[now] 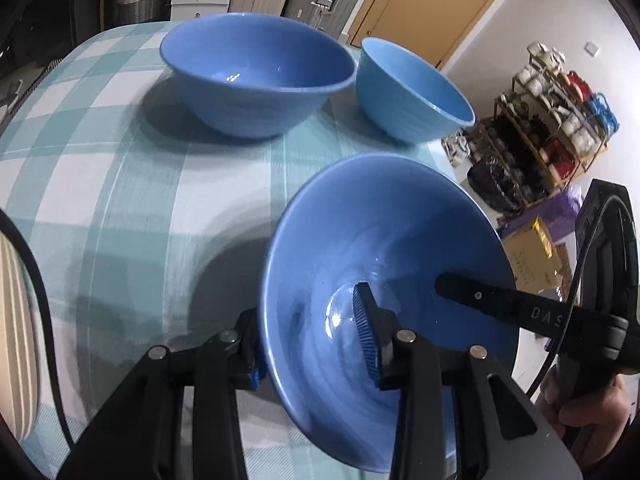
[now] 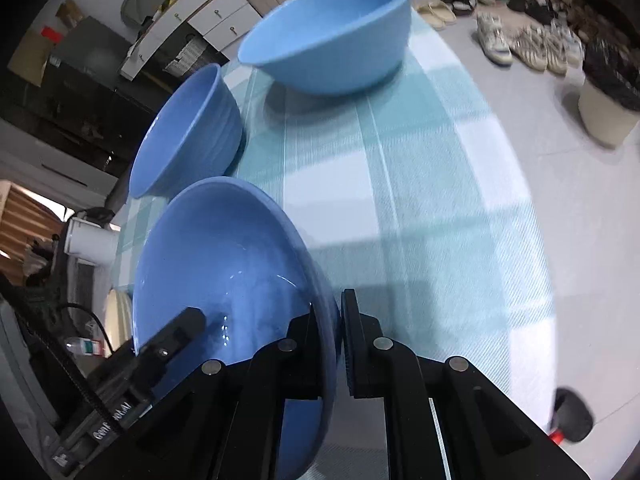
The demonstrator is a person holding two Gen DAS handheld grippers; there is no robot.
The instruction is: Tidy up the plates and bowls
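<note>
A wide blue bowl [image 1: 384,240] is held over the checked tablecloth by both grippers on opposite sides of its rim. My left gripper [image 1: 308,340] is shut on its left wall, one finger inside and one outside. My right gripper [image 2: 332,344] is shut on the bowl [image 2: 224,264], its wall pinched between the fingers. A second wide blue bowl [image 1: 256,80] stands at the back of the table. It also shows in the right wrist view [image 2: 188,132]. A lighter blue bowl [image 1: 412,92] stands to its right and shows in the right wrist view [image 2: 332,36].
The table with its teal and white checked cloth [image 1: 120,184] ends close on the right. A shoe rack [image 1: 552,120] and a cardboard box [image 1: 532,256] stand on the floor beyond. Shoes [image 2: 528,40] and a bin [image 2: 608,112] lie past the table's far edge.
</note>
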